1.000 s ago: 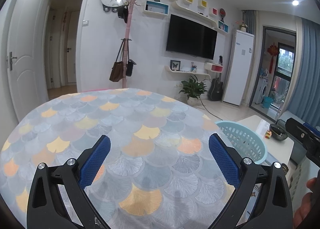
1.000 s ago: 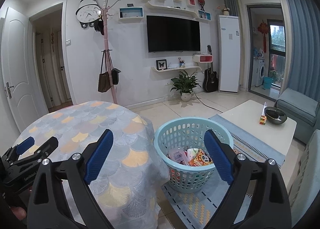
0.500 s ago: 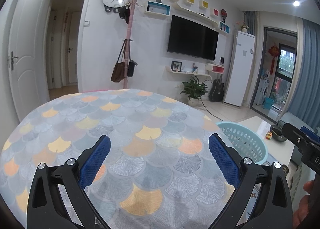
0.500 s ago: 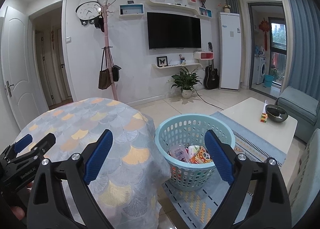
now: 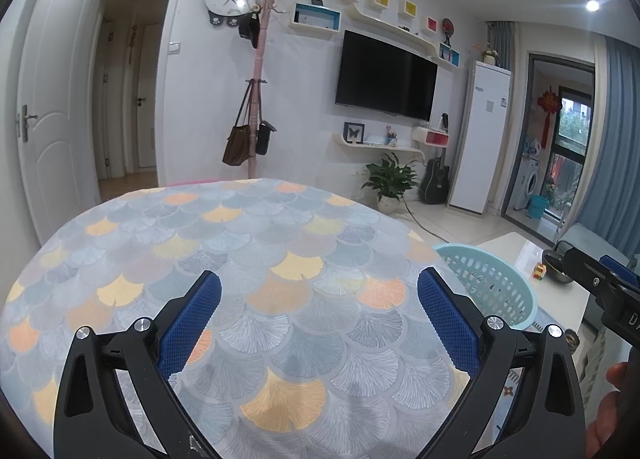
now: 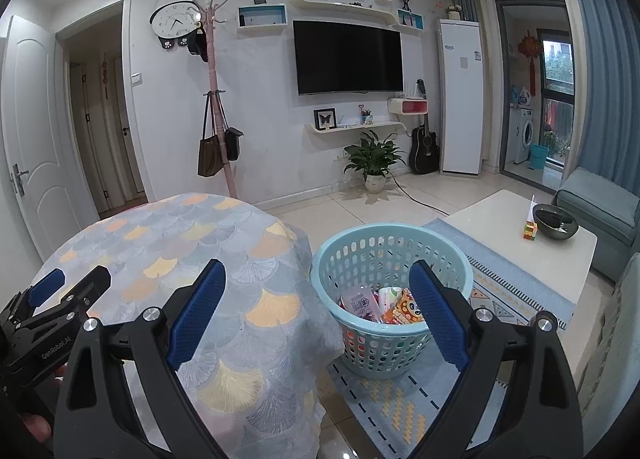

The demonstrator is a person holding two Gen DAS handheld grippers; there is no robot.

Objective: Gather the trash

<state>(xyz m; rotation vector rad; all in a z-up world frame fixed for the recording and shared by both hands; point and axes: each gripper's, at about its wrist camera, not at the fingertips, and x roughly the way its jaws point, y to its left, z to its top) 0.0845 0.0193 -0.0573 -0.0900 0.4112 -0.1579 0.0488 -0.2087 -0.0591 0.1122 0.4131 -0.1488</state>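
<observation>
Trash (image 6: 382,305) lies in the bottom of the light blue basket (image 6: 390,255), which stands on the floor just beside the round desk (image 6: 192,243), on a blue patterned rug (image 6: 516,287). Among the pieces I can see a pink and white wrapper and an orange packet with a panda face; the other pieces are too small to tell. In the left wrist view only the far part of the basket (image 5: 490,279) shows behind the edge of the desk (image 5: 248,243), and its inside is hidden.

A cloth with a fan pattern in grey, blue, yellow and orange covers the desk and hangs down at its side. No object lies on the part of the cloth that is visible.

At the far white wall stand a black television (image 6: 347,57), a pink coat stand (image 6: 216,99) with bags, a panda clock (image 6: 174,19), a potted plant (image 6: 374,163) and a guitar (image 6: 424,149). A low white table (image 6: 516,223) to the right carries a dark bowl (image 6: 556,221) and a small coloured cube.

The left gripper (image 5: 319,313) hangs over the desk with its blue pads wide apart and nothing between them. The right gripper (image 6: 318,305) is also spread wide and holds nothing; it points between the desk edge and the basket.
</observation>
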